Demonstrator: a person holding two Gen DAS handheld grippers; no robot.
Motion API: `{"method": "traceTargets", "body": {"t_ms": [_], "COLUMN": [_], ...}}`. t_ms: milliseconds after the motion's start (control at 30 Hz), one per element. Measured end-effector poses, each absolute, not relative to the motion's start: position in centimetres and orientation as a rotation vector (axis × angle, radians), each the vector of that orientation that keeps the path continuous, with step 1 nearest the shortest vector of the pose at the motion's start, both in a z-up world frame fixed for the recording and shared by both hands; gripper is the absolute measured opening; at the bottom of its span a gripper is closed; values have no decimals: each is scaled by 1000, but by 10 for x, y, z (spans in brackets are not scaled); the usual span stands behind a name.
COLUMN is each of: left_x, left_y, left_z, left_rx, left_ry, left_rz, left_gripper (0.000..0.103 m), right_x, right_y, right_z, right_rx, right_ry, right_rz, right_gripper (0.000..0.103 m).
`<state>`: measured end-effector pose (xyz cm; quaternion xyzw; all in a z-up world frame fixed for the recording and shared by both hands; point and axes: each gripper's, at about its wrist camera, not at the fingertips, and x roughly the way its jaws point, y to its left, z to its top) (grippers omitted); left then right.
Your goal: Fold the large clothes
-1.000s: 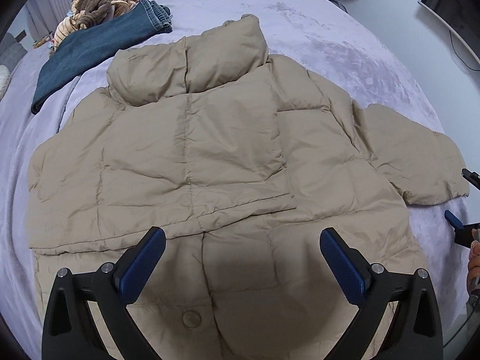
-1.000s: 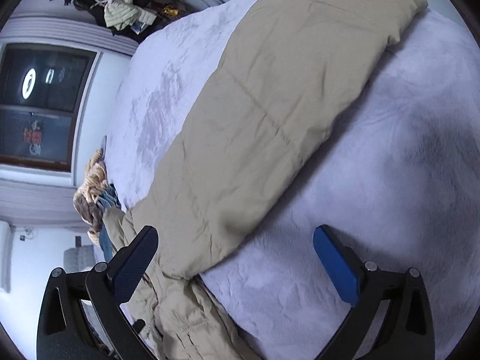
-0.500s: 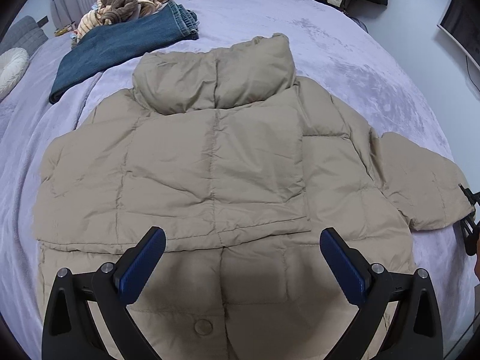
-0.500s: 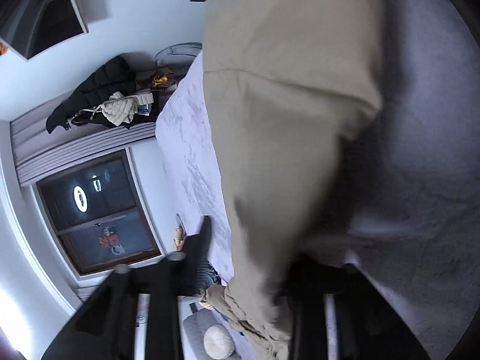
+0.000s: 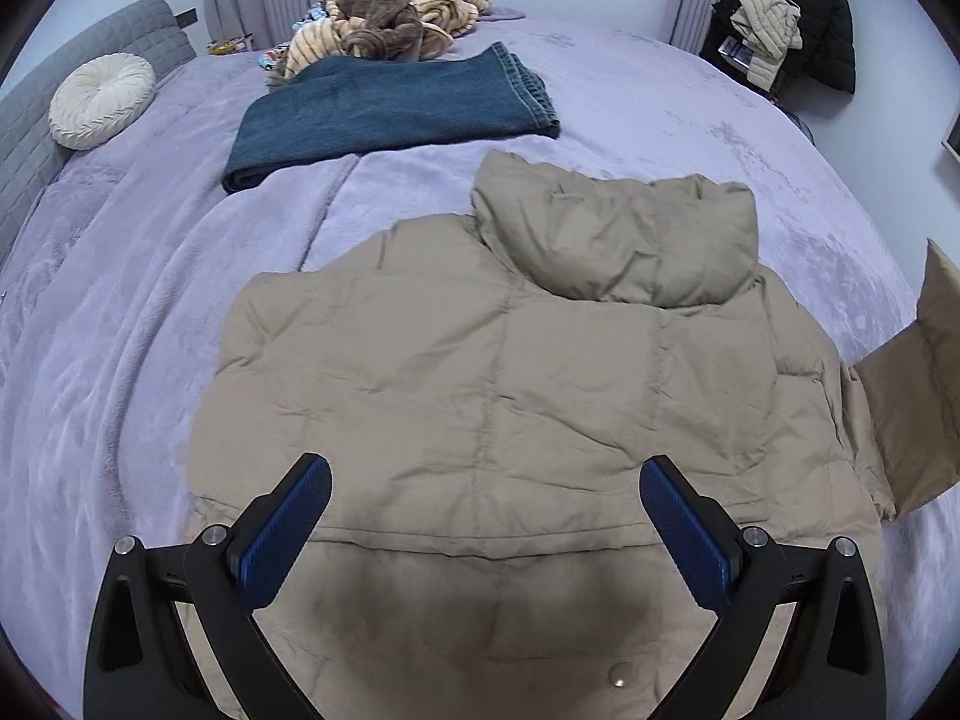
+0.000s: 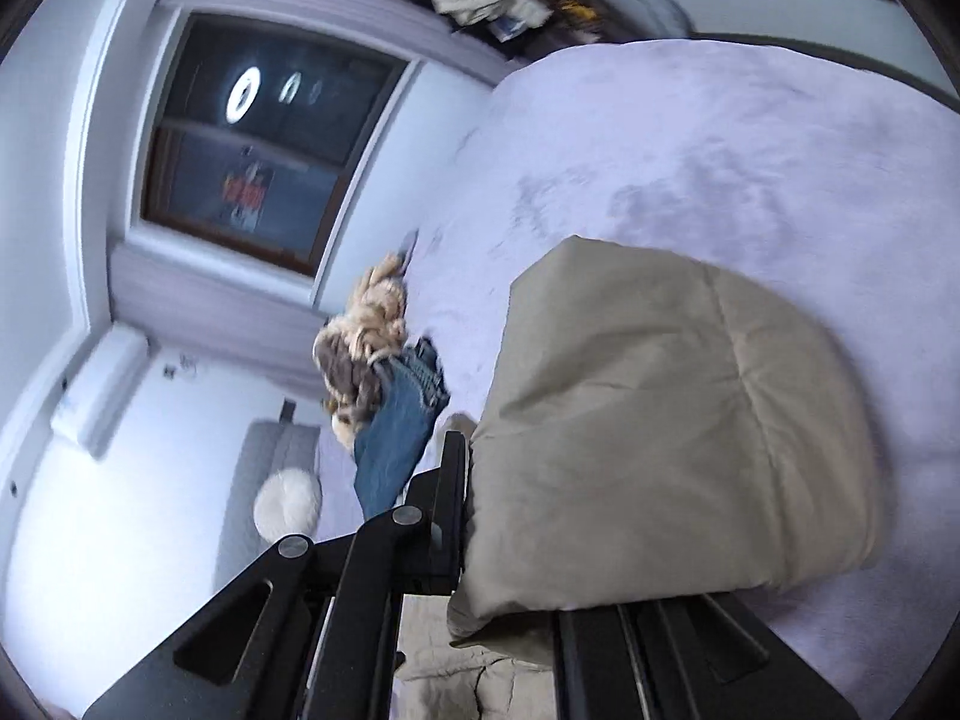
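Observation:
A tan puffer jacket [image 5: 510,372] lies flat on the lavender bed [image 5: 120,330], collar pointing away from me. My left gripper [image 5: 483,480] hovers open over its lower part, with nothing between the blue pads. At the right edge of the left wrist view the jacket's sleeve [image 5: 912,408] stands lifted off the bed. In the right wrist view my right gripper [image 6: 474,480] is shut on that sleeve [image 6: 660,450], which bulges out over the hidden right finger. The picture there is rolled sideways and a little blurred.
Folded blue jeans [image 5: 390,114] lie beyond the jacket, with a heap of striped and brown clothes [image 5: 384,24] behind them. A round white cushion [image 5: 102,99] leans on the grey headboard [image 5: 36,120]. Dark coats [image 5: 798,18] hang at the far right.
My right gripper went from wide open to shut on the sleeve and raised it off the bed. The left gripper slid leftward, so the jacket now sits further right in its view.

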<state>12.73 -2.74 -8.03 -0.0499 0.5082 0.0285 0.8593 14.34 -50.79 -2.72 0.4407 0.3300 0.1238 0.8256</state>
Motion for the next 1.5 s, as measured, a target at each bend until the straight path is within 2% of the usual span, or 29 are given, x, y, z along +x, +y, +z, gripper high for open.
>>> {"method": "traceTargets", "body": {"t_ms": [167,300,433,600,667,700,733,767,800,1000,1033,1067,1100,1133,1200,1400,1467,1500], "left_x": [124,121,121,129,133,135,138,139,141,152,152,151,150,150,148,144,143,143], "left_y": [19,47,62,57,52,48,46,45,45,71,76,82,89,93,106,129,130,130], "left_z": [-83,-93,-102,-117,-119,-119,-118,-116,-113,-107,-106,-106,-105,-105,-106,-111,-112,-112], "left_rx": [-121,-133,-122,-137,-150,-154,-162,-169,-179,-248,-251,-254,-262,-274,-323,-495,-553,-574], "left_ry": [1055,1070,1077,1110,1115,1114,1109,1103,1094,1068,1066,1064,1062,1062,1066,1075,1076,1078], "left_rz": [92,106,96,48,24,14,-3,-16,-25,3,9,13,9,1,-39,-167,-222,-247], "left_gripper": [103,103,103,103,103,103,103,103,103,103,103,103,103,103,103,103,103,103], "right_x": [173,170,158,155,153,153,152,149,144,132,136,139,142,148,156,162,158,155], "right_y": [-360,-270,-247,-248,-246,-245,-246,-247,-251,-317,-330,-343,-350,-353,-344,-226,-188,-175], "right_z": [-15,-64,-117,-147,-149,-148,-143,-138,-132,-109,-111,-113,-115,-115,-107,-72,-81,-88], "right_rx": [506,269,220,196,177,183,202,220,239,518,591,667,728,757,744,302,198,166], "right_ry": [841,979,1075,1129,1145,1154,1166,1170,1157,1049,1039,1021,1004,1002,970,1003,1060,1096], "right_rz": [410,411,342,267,239,235,238,242,243,92,69,52,43,36,70,316,367,380], "right_gripper": [7,7,7,8,18,37,66,78,81,81,77,68,34,9,9,9,20,40]}}
